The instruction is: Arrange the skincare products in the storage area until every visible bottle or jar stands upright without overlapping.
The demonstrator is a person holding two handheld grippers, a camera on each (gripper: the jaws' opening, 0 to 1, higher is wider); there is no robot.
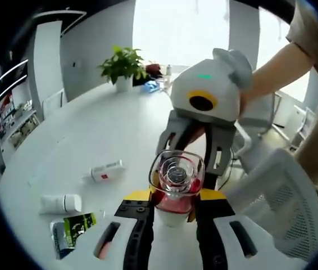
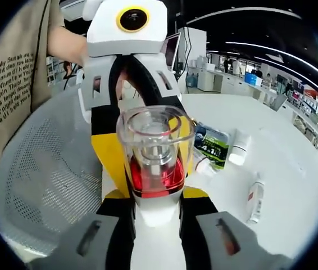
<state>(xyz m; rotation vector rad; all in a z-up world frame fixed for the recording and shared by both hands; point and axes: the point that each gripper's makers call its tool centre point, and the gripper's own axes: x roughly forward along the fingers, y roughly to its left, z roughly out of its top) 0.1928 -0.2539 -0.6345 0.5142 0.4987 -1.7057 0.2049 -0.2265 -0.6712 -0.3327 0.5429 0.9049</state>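
Left gripper view: left gripper (image 1: 173,216) has its jaws clamped on a red bottle (image 1: 176,188) with a clear square cap, held upright at centre-bottom of the view. The right gripper (image 1: 204,152) faces in from 12 o'clock of the bottle, jaws also closed on that same bottle, a person's hand (image 1: 271,70) behind it.

On the white table (image 1: 91,135), at 9 o'clock of the bottle: a white tube (image 1: 107,170) lying flat, a white jar (image 1: 61,203) on its side nearer the view's edge, and a dark green packet (image 1: 75,229) lying flat at 8 o'clock. A potted plant (image 1: 123,66) stands far off at 11 o'clock. A white mesh chair (image 1: 282,202) sits at 3 o'clock.

Right gripper view: right gripper (image 2: 156,211) grips the red bottle (image 2: 155,160); left gripper (image 2: 128,90) opposite at 12 o'clock. Packet (image 2: 212,145), jar (image 2: 239,147) and tube (image 2: 255,199) lie on the table at 3 o'clock, apart from one another.
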